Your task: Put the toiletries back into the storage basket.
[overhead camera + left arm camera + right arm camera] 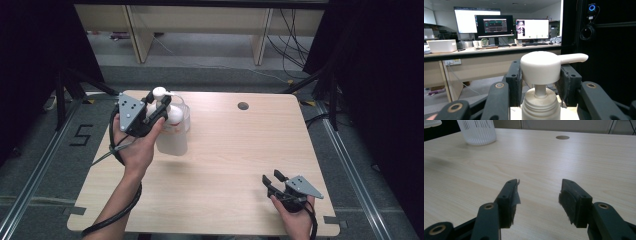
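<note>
A white pump bottle [172, 141] hangs by its pump head [541, 65] between the jaws of my left gripper [157, 111], which is shut on the head at the table's far left. The bottle's body seems to be lifted off the table. In the left gripper view, the pads [517, 75] press both sides of the head and the spout points right. A white slotted basket [185, 118] stands just behind the bottle, and its base is also in the right gripper view [477, 131]. My right gripper [273, 178] rests open at the front right, with nothing between its jaws [539, 192].
The light wooden table [235, 150] has a round cable hole [243, 106] near its far edge. A faint shadow [439, 161] lies on the wood left of the basket. Dark curtains flank the table, and desks with monitors [494, 26] stand beyond it.
</note>
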The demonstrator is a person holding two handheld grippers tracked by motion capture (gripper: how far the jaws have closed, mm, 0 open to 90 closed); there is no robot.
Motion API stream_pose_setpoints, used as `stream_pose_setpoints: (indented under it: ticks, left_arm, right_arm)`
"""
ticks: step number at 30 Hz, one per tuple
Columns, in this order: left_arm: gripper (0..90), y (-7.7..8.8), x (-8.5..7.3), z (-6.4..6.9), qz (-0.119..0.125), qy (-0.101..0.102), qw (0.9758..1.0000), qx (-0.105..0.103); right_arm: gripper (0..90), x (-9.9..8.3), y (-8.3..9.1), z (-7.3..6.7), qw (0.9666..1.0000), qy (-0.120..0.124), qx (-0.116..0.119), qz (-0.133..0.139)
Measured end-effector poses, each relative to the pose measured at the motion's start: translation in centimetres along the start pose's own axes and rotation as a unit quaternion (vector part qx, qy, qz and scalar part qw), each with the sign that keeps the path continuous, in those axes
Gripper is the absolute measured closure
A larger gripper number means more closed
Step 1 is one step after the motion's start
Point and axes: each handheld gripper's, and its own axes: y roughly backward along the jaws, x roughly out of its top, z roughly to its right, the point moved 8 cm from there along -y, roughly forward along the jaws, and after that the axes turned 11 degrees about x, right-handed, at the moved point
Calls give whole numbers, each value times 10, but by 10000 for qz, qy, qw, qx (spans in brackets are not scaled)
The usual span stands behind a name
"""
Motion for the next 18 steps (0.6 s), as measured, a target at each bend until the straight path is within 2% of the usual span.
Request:
stream_pose_setpoints:
  ticks: [4, 5, 18]
  left_arm:
    - [590, -2, -1, -2, -13, -1, 10000, 25]
    - [590, -3, -1, -3, -15, 3, 10000, 30]
    - [590, -8, 6, -9, 0, -17, 10000, 92]
  right_arm:
    - [486, 0, -1, 1, 10000, 77, -11, 29]
    - [486, 0, 0, 0, 10000, 6, 1, -3]
    - [486, 0, 0, 0, 10000, -1, 0, 11]
